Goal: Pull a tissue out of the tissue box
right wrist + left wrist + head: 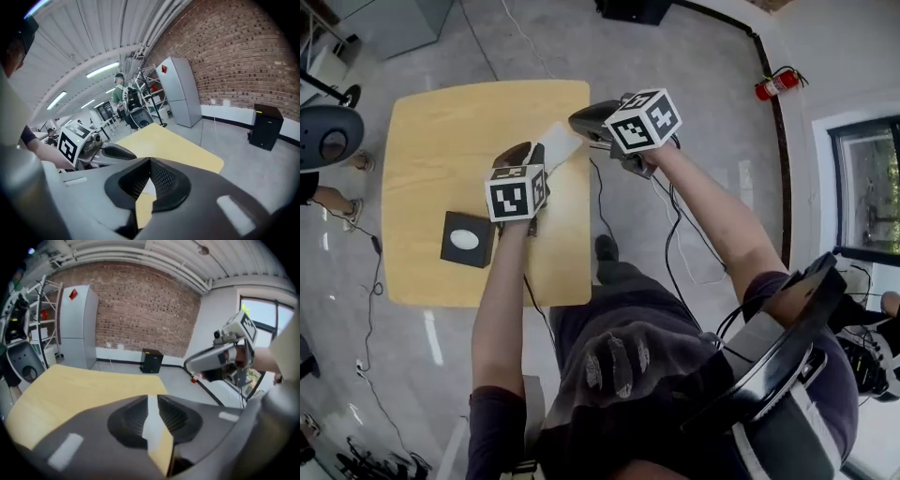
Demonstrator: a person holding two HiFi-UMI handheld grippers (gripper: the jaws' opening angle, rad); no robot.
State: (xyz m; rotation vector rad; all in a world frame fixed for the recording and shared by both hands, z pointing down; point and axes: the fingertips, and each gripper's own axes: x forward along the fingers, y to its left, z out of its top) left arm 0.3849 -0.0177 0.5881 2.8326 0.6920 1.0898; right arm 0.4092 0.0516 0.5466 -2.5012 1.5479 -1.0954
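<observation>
The black tissue box (pixel 469 239) stands on the yellow table (pixel 441 122) near its front left, with a white tissue showing in its oval opening. A second white tissue (pixel 558 145) hangs in the air above the table's right part, stretched between both grippers. My left gripper (pixel 528 155) is shut on its near end; in the left gripper view the white sheet (pixel 152 423) runs between the closed jaws. My right gripper (pixel 579 120) is shut on the far end, and a white corner (pixel 148 187) shows between its jaws. Both grippers are well above and to the right of the box.
The table's right edge (pixel 587 187) lies just below the grippers. Cables (pixel 675 234) trail over the grey floor. A red fire extinguisher (pixel 778 84) stands by the right wall. Another person's feet (pixel 342 202) are left of the table. A grey fridge (pixel 77 326) and a black cabinet (pixel 151 361) line the brick wall.
</observation>
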